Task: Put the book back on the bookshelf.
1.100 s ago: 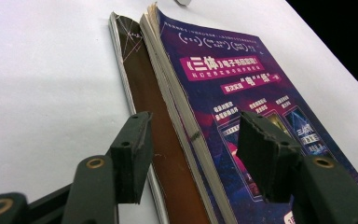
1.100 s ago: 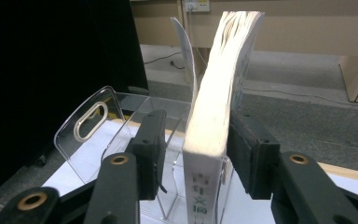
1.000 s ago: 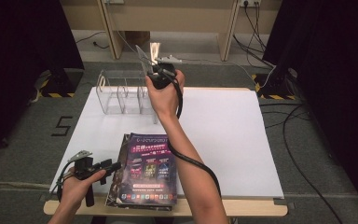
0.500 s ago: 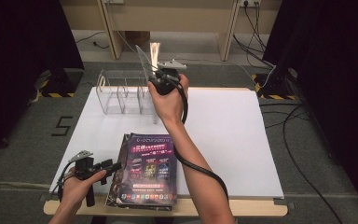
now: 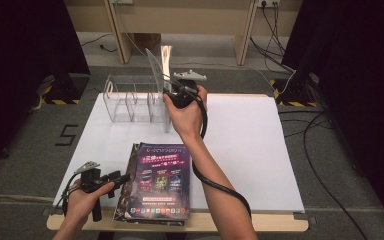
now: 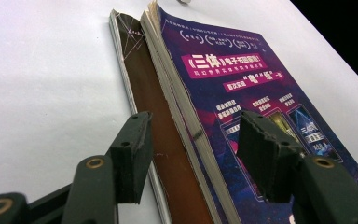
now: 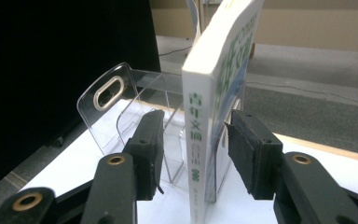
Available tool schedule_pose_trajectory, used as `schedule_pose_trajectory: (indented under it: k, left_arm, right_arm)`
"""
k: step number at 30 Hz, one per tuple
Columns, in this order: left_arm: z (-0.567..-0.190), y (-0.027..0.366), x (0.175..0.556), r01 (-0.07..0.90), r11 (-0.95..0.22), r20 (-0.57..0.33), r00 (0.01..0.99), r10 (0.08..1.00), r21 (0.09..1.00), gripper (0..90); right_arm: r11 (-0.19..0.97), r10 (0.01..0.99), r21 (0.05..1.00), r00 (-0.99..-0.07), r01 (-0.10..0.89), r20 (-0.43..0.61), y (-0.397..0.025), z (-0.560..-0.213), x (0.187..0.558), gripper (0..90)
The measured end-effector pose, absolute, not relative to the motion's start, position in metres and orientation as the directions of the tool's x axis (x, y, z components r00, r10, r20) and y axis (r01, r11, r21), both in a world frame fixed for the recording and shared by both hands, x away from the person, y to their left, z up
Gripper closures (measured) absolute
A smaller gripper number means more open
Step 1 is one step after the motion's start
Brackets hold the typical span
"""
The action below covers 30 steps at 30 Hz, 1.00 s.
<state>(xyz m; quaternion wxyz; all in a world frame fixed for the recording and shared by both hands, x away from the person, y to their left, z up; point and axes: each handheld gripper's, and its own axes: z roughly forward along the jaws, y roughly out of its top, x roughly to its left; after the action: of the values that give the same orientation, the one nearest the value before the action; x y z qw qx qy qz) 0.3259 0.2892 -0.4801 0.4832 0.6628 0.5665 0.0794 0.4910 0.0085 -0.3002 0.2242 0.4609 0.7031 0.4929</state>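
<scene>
Right gripper (image 7: pixel 193 154) stands wide around the upright book (image 7: pixel 214 93) at the clear rack (image 5: pixel 135 100); back straight out, while the left gripper (image 6: pixel 191 154) gapes over the magazines (image 5: pixel 157 180).

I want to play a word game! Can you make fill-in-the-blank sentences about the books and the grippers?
1. The white book stands upright at the clear ___ file rack.
2. The right gripper has its jaws ___ around that book's spine.
3. The top magazine in the stack has a ___ cover.
4. The left gripper sits at the stack's ___ edge.

Missing words: plastic; open; purple; left
</scene>
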Motion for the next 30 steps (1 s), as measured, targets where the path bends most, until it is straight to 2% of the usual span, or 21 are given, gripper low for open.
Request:
schedule_pose_trajectory:
  k: [13, 30]
  left_arm:
    - [-0.480, 0.290, 0.328, 0.672, 0.103, -0.434, 0.346, 0.832, 0.733, 44.0]
    - [-0.478, 0.281, 0.344, 0.668, 0.068, -0.407, 0.366, 0.837, 0.741, 45.4]
  right_arm:
    - [0.123, 0.866, 0.872, -0.480, 0.474, 0.139, -0.013, -0.317, 0.477, 55.9]
    - [0.149, 0.867, 0.800, -0.466, 0.581, 0.177, -0.047, -0.357, 0.458, 57.3]
